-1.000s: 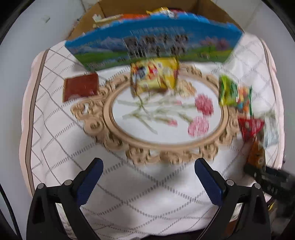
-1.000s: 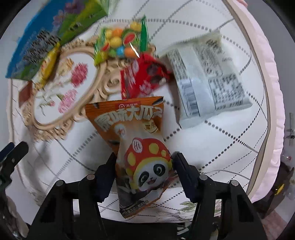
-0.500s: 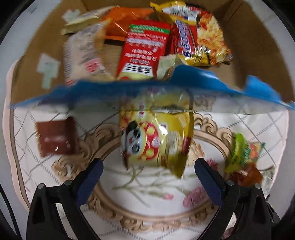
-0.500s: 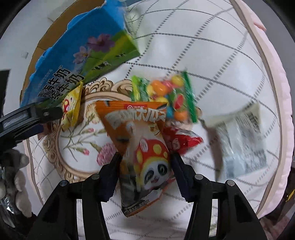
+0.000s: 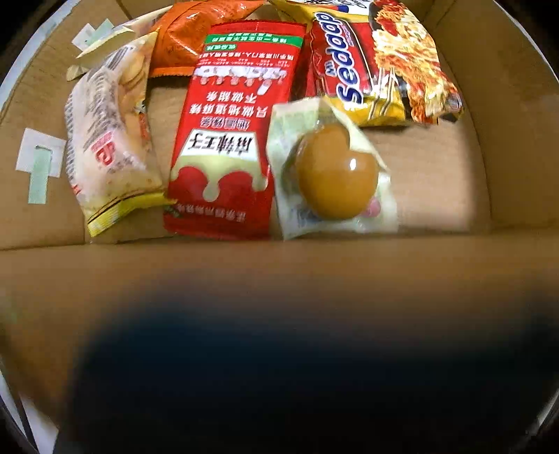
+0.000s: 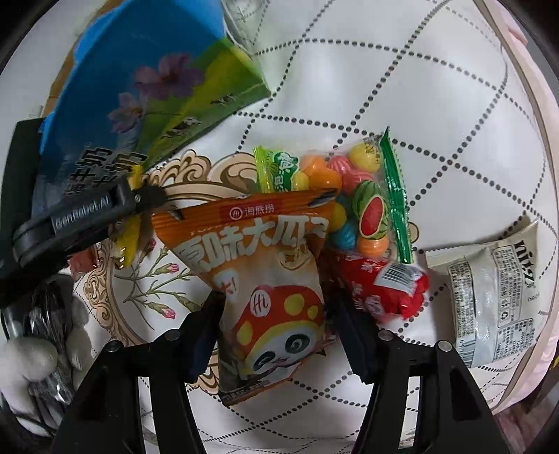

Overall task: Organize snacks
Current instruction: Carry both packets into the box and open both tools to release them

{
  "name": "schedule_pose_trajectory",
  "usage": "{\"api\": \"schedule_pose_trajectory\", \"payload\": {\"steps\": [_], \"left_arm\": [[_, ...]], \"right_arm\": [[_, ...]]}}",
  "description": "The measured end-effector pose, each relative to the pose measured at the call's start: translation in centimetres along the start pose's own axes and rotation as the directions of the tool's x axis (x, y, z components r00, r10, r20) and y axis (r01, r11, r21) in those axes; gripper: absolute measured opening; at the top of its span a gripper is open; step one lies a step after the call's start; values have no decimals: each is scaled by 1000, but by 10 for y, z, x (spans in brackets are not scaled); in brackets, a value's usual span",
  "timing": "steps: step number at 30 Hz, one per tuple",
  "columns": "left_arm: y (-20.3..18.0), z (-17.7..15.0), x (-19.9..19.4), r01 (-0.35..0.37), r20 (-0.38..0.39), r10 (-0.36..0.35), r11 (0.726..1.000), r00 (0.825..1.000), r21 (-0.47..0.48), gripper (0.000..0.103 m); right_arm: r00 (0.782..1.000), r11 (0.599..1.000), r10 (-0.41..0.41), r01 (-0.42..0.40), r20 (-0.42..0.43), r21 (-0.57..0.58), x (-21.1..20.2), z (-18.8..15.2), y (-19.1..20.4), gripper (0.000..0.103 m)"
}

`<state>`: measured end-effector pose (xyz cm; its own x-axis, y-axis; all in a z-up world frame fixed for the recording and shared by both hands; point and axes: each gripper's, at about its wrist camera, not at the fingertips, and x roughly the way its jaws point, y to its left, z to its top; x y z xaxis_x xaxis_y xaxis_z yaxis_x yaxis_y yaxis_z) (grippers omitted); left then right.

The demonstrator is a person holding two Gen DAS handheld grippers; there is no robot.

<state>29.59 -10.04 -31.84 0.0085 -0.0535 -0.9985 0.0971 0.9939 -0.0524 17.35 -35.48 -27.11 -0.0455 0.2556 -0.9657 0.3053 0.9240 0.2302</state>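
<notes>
My right gripper (image 6: pixel 274 316) is shut on an orange panda snack bag (image 6: pixel 265 276) and holds it above the tablecloth. My left gripper's body (image 6: pixel 80 216) shows at the left of the right wrist view, by a yellow packet (image 6: pixel 131 230) at the edge of the blue-sided cardboard box (image 6: pixel 139 97). In the left wrist view a dark blur hides the fingers. That view looks into the box (image 5: pixel 506 139), which holds a red sachet (image 5: pixel 230 139), an egg packet (image 5: pixel 332 171), a noodle pack (image 5: pixel 380 63), a biscuit bag (image 5: pixel 108 139) and an orange bag (image 5: pixel 195 31).
On the quilted tablecloth (image 6: pixel 401 87) lie a candy bag (image 6: pixel 349 195), a red packet (image 6: pixel 384 290) and a white packet (image 6: pixel 489 300). An oval floral placemat (image 6: pixel 146 276) lies under the held bag.
The left wrist view has moved from above the placemat to over the box interior, and its fingers went out of sight. My right gripper has carried the orange bag left toward the box.
</notes>
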Motion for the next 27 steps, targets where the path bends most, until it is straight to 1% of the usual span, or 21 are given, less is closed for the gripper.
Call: {"api": "schedule_pose_trajectory", "payload": {"steps": [2,4,7,10,11,12,15,17,18,19,20,24,27], "left_arm": [[4,-13,-2,0,1,0,1000,1000,1,56],[7,-27,-3,-15,6,15,1000,1000,10,54],[7,-52,-7,-34,18,34,999,999,25,49],[10,-77,-13,-43,33,42,998,999,35,44],[11,-85,-16,-37,36,35,999,999,35,38],[12,-92,-18,-29,37,27,999,999,32,35],[18,-112,-26,-3,50,2,1000,999,11,31],[22,-122,-34,18,61,-18,1000,998,-4,31],[28,-133,-38,29,72,-28,999,997,-13,30],[26,-138,-45,36,80,-35,999,996,-18,30],[35,-143,-55,50,93,-47,998,995,-25,30],[49,-152,-90,90,153,-85,996,985,-24,30],[51,-153,-119,121,196,-115,992,974,-19,30]], "right_arm": [[1000,1000,-5,5,-4,-9,4,1,3,66],[1000,1000,-11,11,-1,-20,10,2,12,66],[1000,999,-12,13,19,-36,12,5,17,65],[999,997,-18,21,42,-68,12,0,22,60],[999,997,-21,24,48,-80,12,-2,23,57],[999,996,-20,25,50,-90,13,-4,24,53],[999,994,0,6,54,-106,12,-14,30,49],[998,993,23,-17,56,-114,5,-24,33,48],[998,992,35,-28,60,-120,1,-26,35,48],[997,991,49,-40,65,-127,-3,-29,39,48],[996,990,60,-50,70,-134,-7,-32,40,48],[988,982,114,-97,99,-165,-35,-39,54,47],[980,973,154,-129,123,-190,-58,-37,64,47]]}}
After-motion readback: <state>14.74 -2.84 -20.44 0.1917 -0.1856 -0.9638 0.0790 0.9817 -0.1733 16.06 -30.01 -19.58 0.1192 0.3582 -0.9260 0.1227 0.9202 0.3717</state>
